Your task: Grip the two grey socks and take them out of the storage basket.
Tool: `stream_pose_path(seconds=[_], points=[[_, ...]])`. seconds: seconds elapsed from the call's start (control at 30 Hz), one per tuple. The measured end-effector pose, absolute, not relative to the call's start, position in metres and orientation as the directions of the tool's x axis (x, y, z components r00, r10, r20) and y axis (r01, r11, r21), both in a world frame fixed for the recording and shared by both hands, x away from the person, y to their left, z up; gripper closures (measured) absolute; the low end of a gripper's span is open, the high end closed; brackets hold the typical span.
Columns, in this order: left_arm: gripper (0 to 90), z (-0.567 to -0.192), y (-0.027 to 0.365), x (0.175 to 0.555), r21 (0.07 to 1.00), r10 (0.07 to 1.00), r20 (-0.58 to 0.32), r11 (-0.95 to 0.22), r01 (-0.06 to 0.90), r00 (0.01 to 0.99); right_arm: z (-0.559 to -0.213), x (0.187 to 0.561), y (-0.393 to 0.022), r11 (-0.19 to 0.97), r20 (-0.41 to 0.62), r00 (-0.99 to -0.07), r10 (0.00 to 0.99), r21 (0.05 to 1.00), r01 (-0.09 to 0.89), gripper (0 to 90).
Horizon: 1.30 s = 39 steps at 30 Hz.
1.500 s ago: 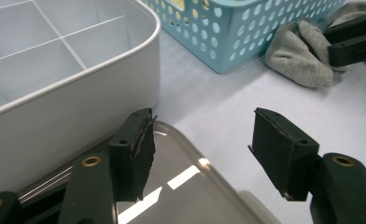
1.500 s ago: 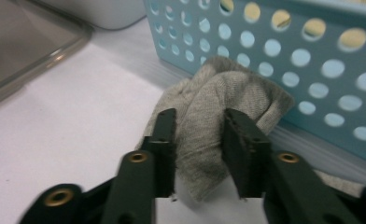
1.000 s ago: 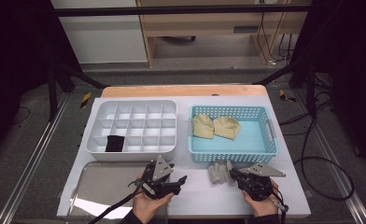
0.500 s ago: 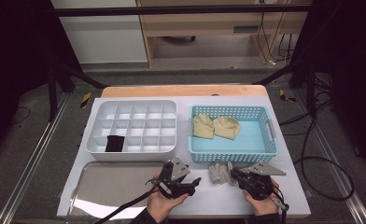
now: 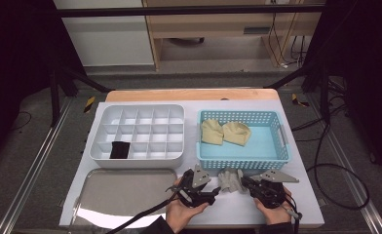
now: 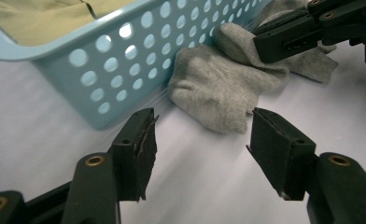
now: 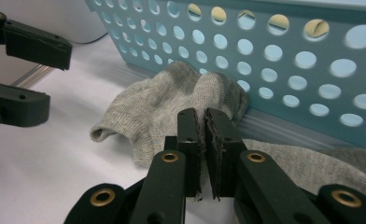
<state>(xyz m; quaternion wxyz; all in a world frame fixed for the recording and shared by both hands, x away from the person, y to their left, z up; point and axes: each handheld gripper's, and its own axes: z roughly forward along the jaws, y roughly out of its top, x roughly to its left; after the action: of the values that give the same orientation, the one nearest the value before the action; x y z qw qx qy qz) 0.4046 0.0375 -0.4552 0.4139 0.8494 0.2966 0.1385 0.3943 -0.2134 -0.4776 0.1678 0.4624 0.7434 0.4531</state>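
Lying on the white surface (image 5: 145, 195), just in front of the blue basket (image 5: 282, 146), is one grey sock (image 5: 230, 181). The right gripper (image 5: 247, 181) has its jaws pressed together, pinching a fold of this sock. The left gripper (image 5: 217, 191) is near the sock's other end, jaws spread with nothing between them. Inside the basket are two beige socks (image 5: 225, 132). The white compartment tray (image 5: 136, 133) holds one black item (image 5: 119, 149) in a front compartment. One metal tray (image 5: 123, 191) lies beside the left gripper.

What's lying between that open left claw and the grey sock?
Nothing: in the left gripper view, bare white table separates the open left gripper from the grey sock.
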Motion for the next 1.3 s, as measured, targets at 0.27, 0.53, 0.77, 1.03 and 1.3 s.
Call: stream_pose_path(seconds=[0.27, 0.53, 0.77, 1.03, 1.3], points=[[40.8, -0.464, 0.023, 0.406, 0.781, 0.617, -0.029, -0.477, 0.403, 0.786, -0.480, 0.395, -0.213, 0.166, 0.171, -0.519, 0.838, 0.826, 0.539, 84.6], [48.1, -0.475, 0.011, 0.410, 0.761, 0.617, -0.038, -0.493, 0.423, 0.786, -0.480, 0.396, -0.212, 0.167, 0.172, -0.520, 0.837, 0.825, 0.541, 84.7], [63.3, -0.482, 0.006, 0.413, 0.738, 0.615, -0.069, -0.498, 0.455, 0.785, -0.479, 0.395, -0.212, 0.167, 0.171, -0.521, 0.836, 0.826, 0.538, 84.7], [79.6, -0.479, 0.010, 0.413, 0.729, 0.610, -0.084, -0.501, 0.466, 0.788, -0.474, 0.393, -0.215, 0.156, 0.172, -0.523, 0.835, 0.837, 0.524, 85.0], [80.3, -0.466, 0.031, 0.380, 0.736, 0.590, -0.078, -0.510, 0.445, 0.804, -0.467, 0.393, -0.211, 0.150, 0.179, -0.557, 0.811, 0.857, 0.493, 85.3]])
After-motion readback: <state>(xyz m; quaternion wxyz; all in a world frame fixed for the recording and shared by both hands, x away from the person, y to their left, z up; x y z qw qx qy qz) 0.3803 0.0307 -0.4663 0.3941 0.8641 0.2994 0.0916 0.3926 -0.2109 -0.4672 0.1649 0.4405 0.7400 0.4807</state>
